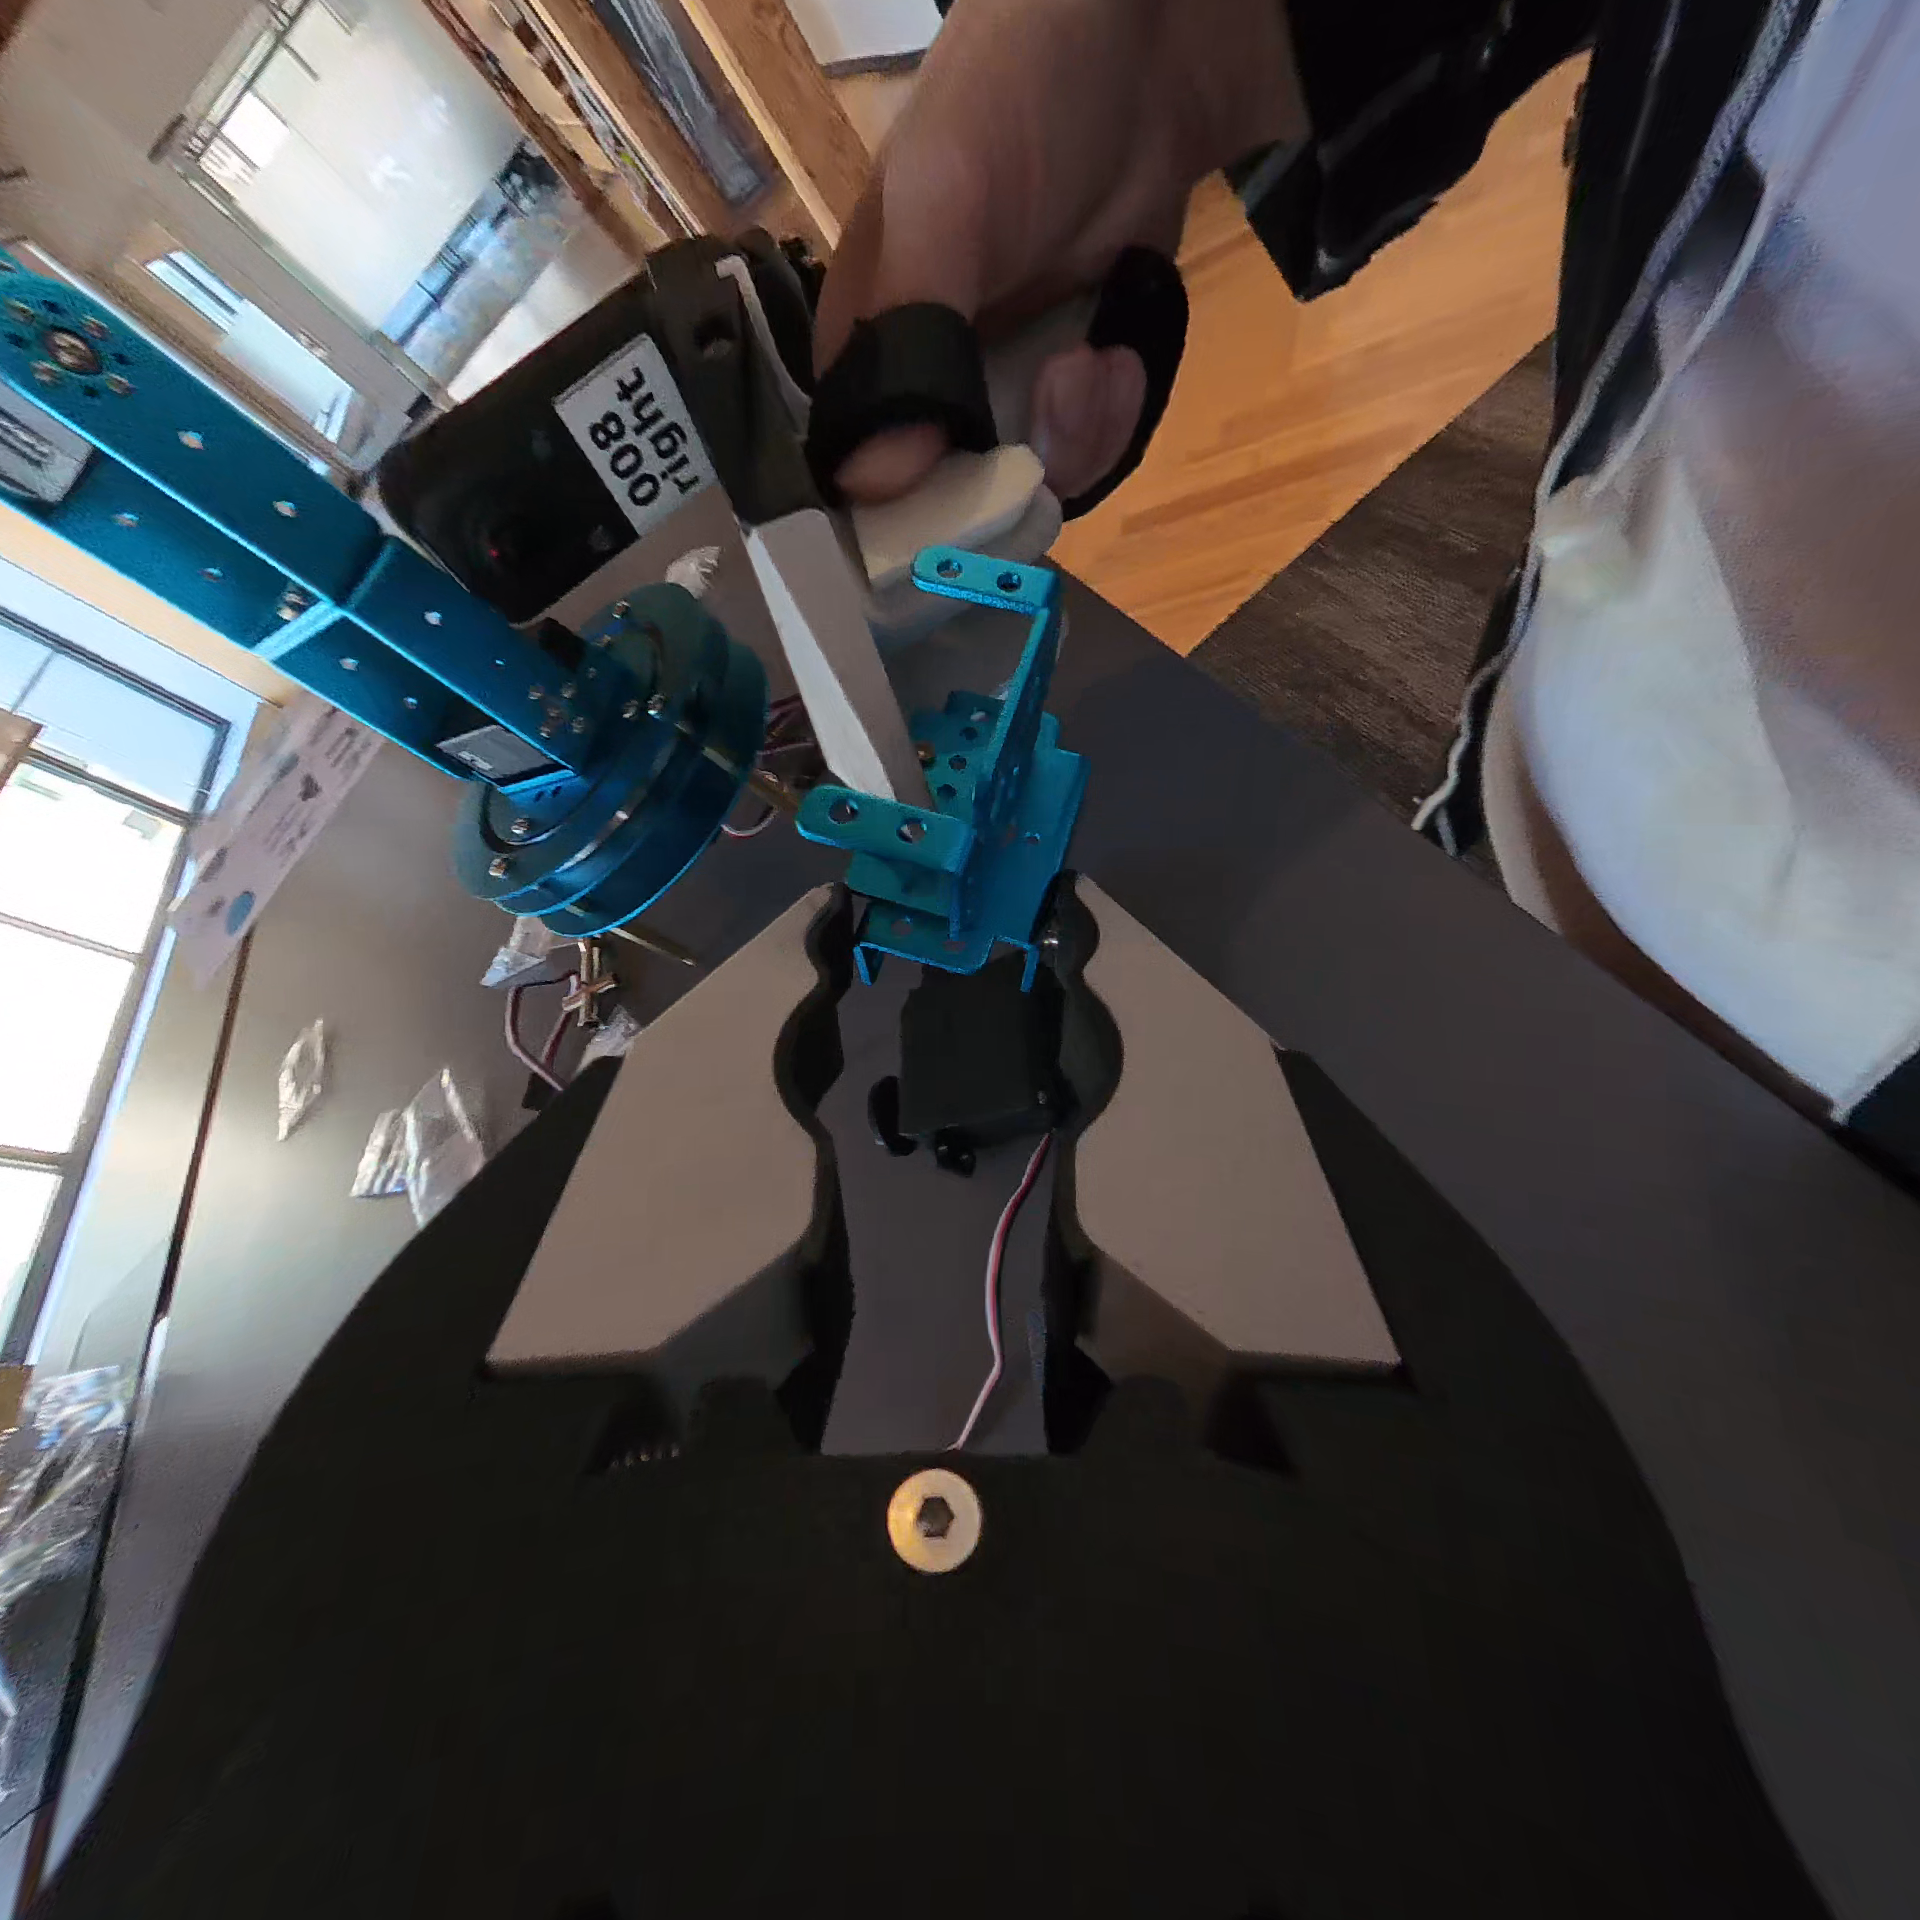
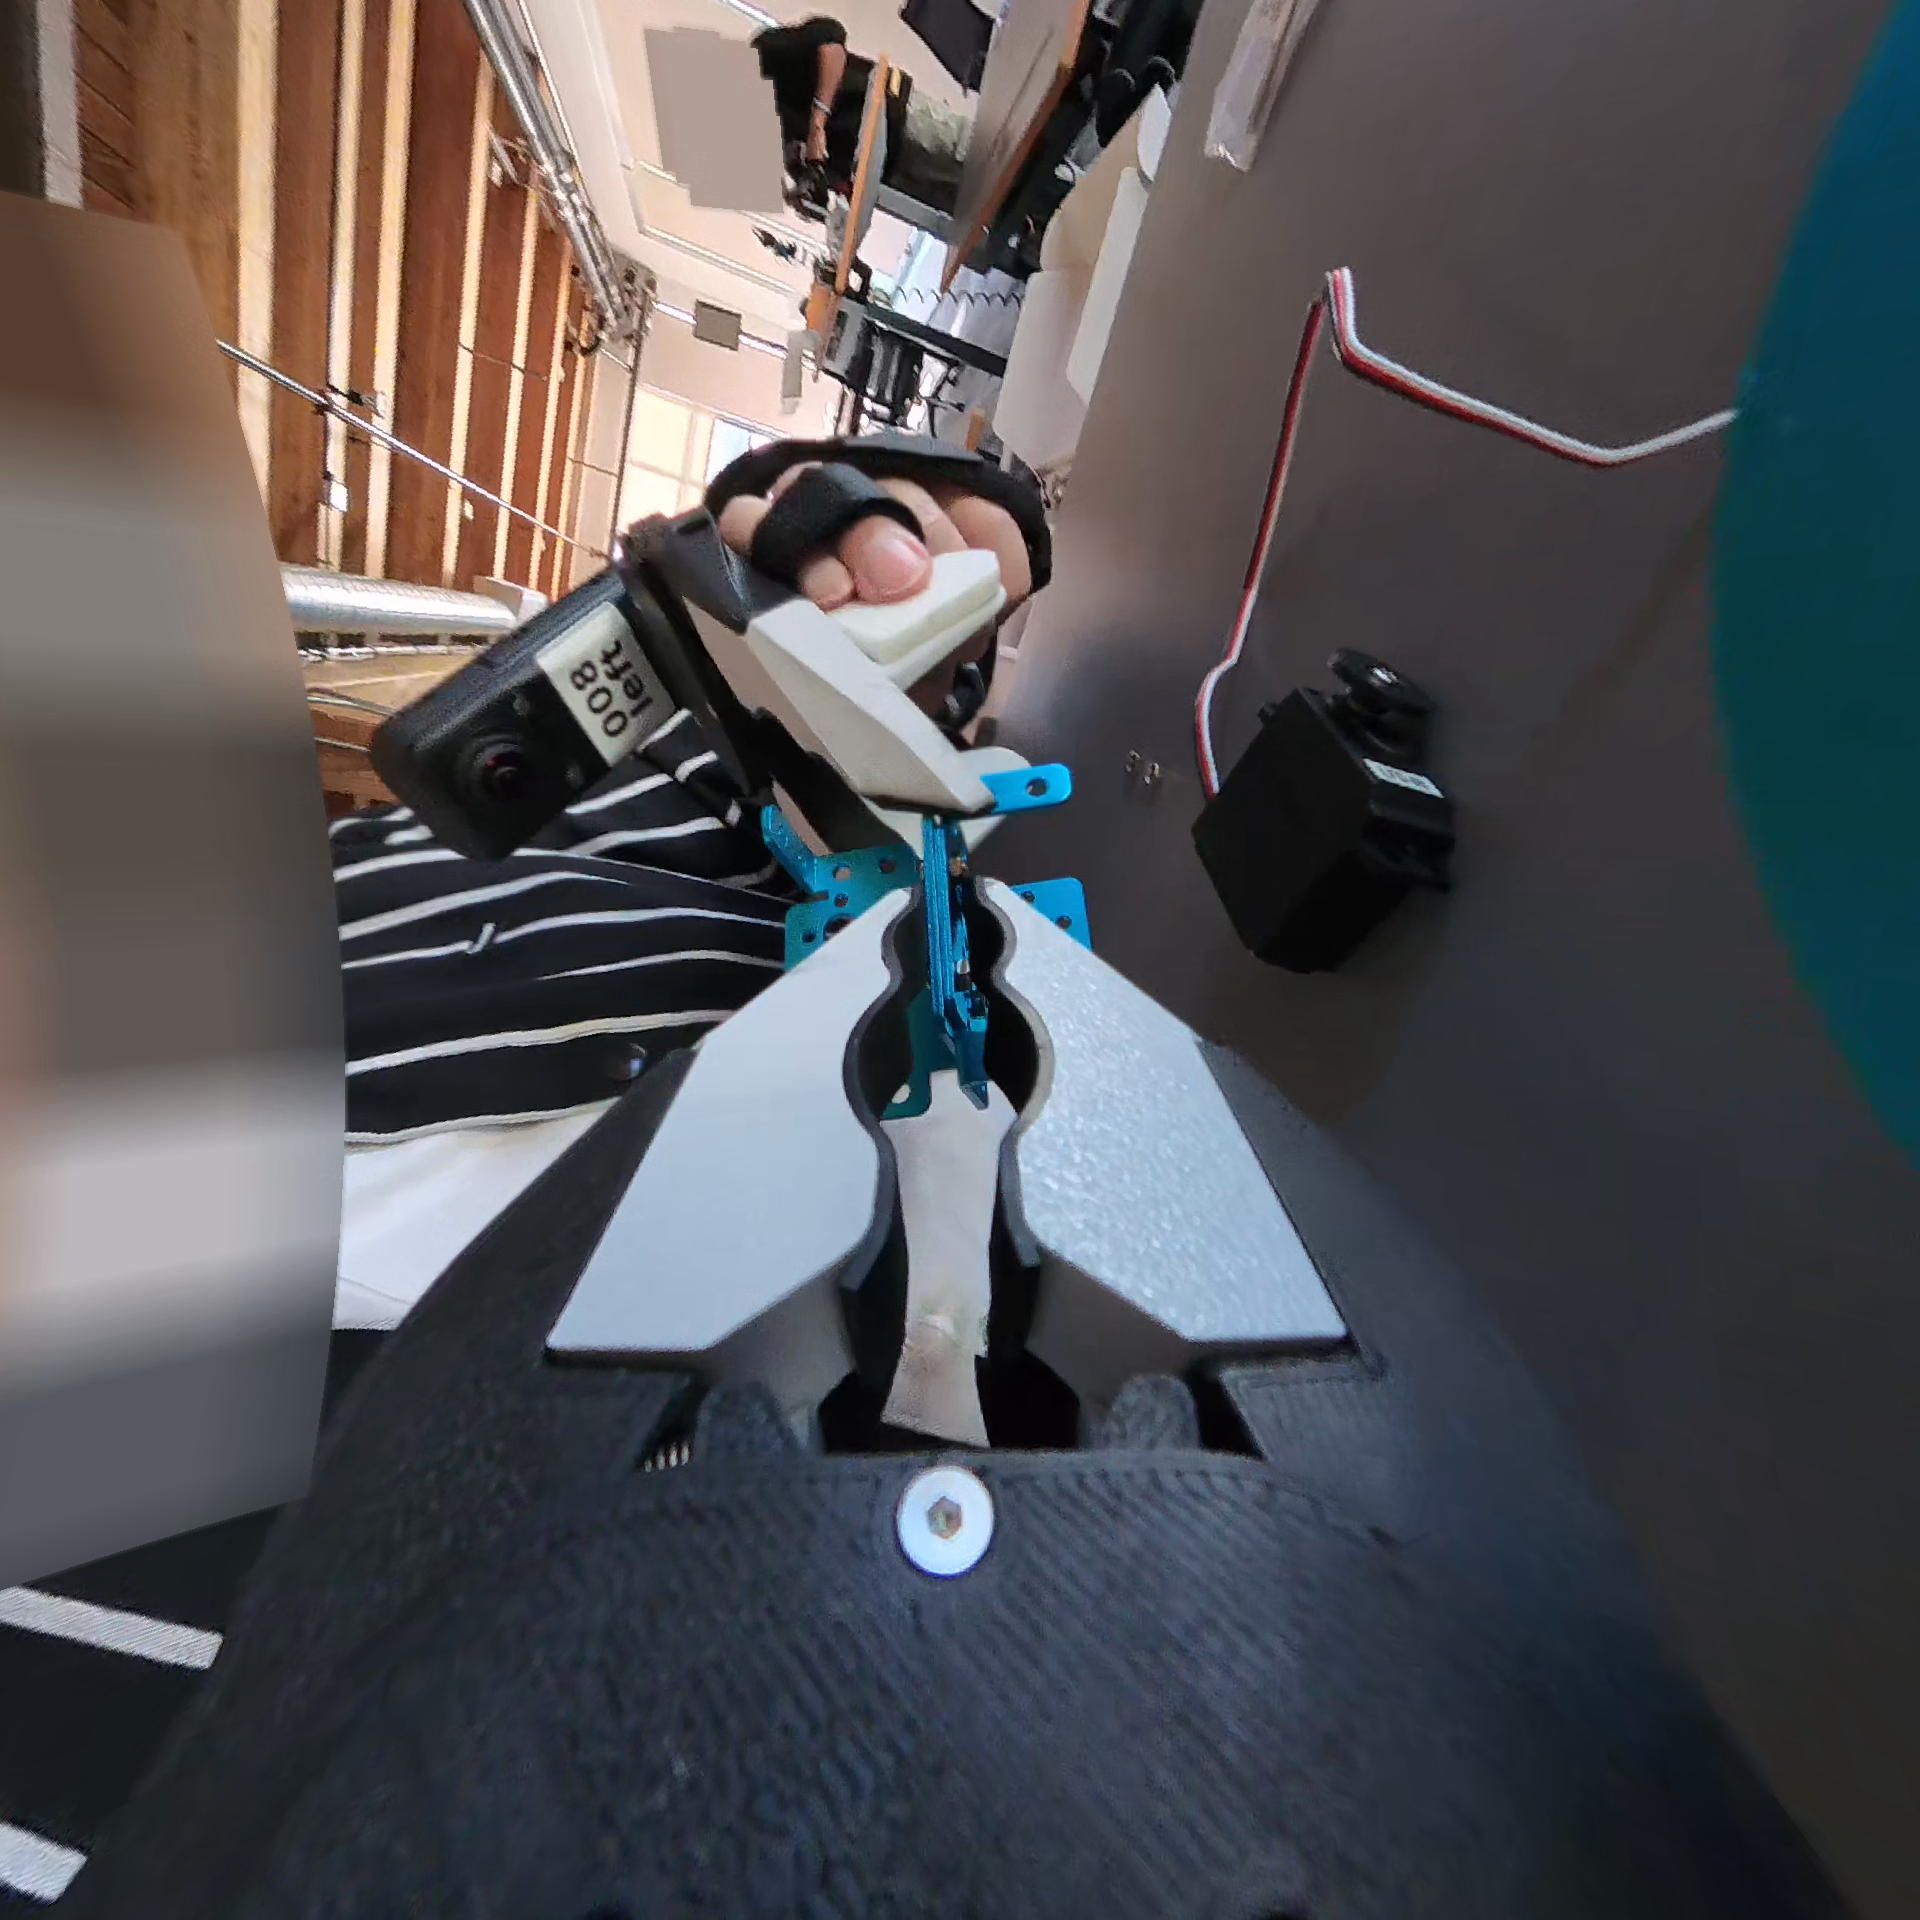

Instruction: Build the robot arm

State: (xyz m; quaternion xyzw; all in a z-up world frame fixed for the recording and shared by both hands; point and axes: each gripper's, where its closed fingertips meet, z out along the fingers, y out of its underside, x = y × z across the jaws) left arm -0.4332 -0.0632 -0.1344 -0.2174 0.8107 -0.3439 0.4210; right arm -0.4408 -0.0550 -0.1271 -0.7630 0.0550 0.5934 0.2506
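Observation:
My left gripper (image 1: 956, 909) is shut on a blue metal bracket assembly (image 1: 940, 862) with a black servo (image 1: 966, 1070) mounted in it; the servo and its wire (image 1: 1003, 1299) lie between the fingers. My right gripper (image 2: 945, 899) is shut on a thin blue bracket plate (image 2: 951, 977) of the same assembly, seen edge-on. In the left wrist view the right gripper's white finger (image 1: 831, 665) reaches down onto the upright blue U-bracket (image 1: 1023, 665). In the right wrist view the left gripper's white finger (image 2: 873, 717) sits over a blue tab (image 2: 1034, 784). Both are held above the grey table (image 1: 1403, 1039).
A blue robot arm on a round base (image 1: 613, 769) stands left of the brackets. Small plastic bags (image 1: 416, 1143) and paper sheets (image 1: 281, 821) lie beyond. A second black servo (image 2: 1320, 821) with wire lies on the table (image 2: 1558, 675). A person's torso (image 1: 1714, 623) borders the table edge. Left and right tips are no more than a few centimetres apart.

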